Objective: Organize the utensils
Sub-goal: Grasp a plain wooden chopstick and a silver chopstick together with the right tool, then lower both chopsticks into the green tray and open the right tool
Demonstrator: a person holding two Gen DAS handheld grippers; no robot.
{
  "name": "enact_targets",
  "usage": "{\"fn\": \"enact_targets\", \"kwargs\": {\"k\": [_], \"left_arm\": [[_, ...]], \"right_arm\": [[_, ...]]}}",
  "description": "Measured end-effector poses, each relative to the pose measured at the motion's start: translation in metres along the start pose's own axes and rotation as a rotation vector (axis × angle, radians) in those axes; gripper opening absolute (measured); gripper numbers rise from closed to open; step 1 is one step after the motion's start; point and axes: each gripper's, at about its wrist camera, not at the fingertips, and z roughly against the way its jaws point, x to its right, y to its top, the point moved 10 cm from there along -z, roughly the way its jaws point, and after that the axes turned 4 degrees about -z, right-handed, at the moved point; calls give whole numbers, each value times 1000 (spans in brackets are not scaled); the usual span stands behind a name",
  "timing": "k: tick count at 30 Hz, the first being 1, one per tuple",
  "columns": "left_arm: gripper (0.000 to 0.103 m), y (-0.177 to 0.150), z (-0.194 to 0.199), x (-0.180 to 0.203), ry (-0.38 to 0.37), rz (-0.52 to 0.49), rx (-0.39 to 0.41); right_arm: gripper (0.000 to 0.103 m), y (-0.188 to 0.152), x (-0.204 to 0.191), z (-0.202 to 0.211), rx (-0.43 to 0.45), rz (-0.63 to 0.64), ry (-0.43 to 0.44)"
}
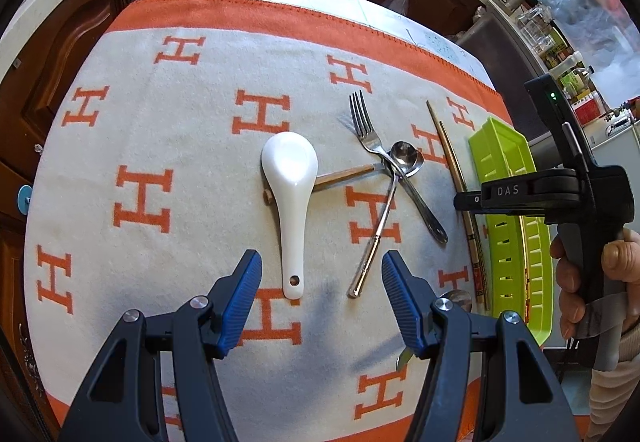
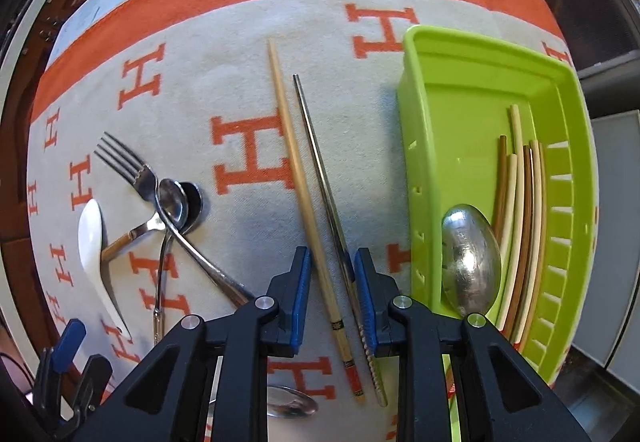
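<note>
Blue pads of the right gripper are set narrowly astride two chopsticks, not yet pinched, beside the green tray at the cloth's right edge. Both sticks should be gathered squarely. Left gripper is held wide, empty, over the white spoon.

Orange-bordered blanket (H-patterned) under loose cutlery, green tray

From my feed, the right gripper's frame hid most of a metal spoon near the bottom edge, and the white spoon covered part of a wooden chopstick.
</note>
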Motion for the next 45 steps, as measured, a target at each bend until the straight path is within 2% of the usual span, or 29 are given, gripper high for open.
{"fn": "enact_targets", "kwargs": {"k": [5, 9, 13, 20, 29, 38, 42, 45], "left_arm": [[61, -1, -1, 4, -2, -8, -6], [61, 1, -2, 11, -2, -17, -4], [61, 4, 1, 20, 5, -41, 1], [61, 10, 4, 41, 13, -81, 5], [61, 10, 0, 69, 18, -121, -8], [61, 8, 1, 92, 35, -161, -15], [61, 8, 1, 101, 47, -177, -10], [63, 8, 1, 104, 80, -188, -1]], "right_arm": [[13, -8, -11, 5, 34, 77, 24], [11, -16, -20, 12, 48, 90, 160], [11, -25, -26, 19, 76, 85, 258], [11, -46, -11, 22, 149, 74, 378], [11, -59, 37, 71, 294, 102, 422], [11, -85, 118, 128, 350, 17, 511], [11, -95, 162, 145, 384, -18, 487], [11, -100, 189, 148, 416, -39, 434]]}}
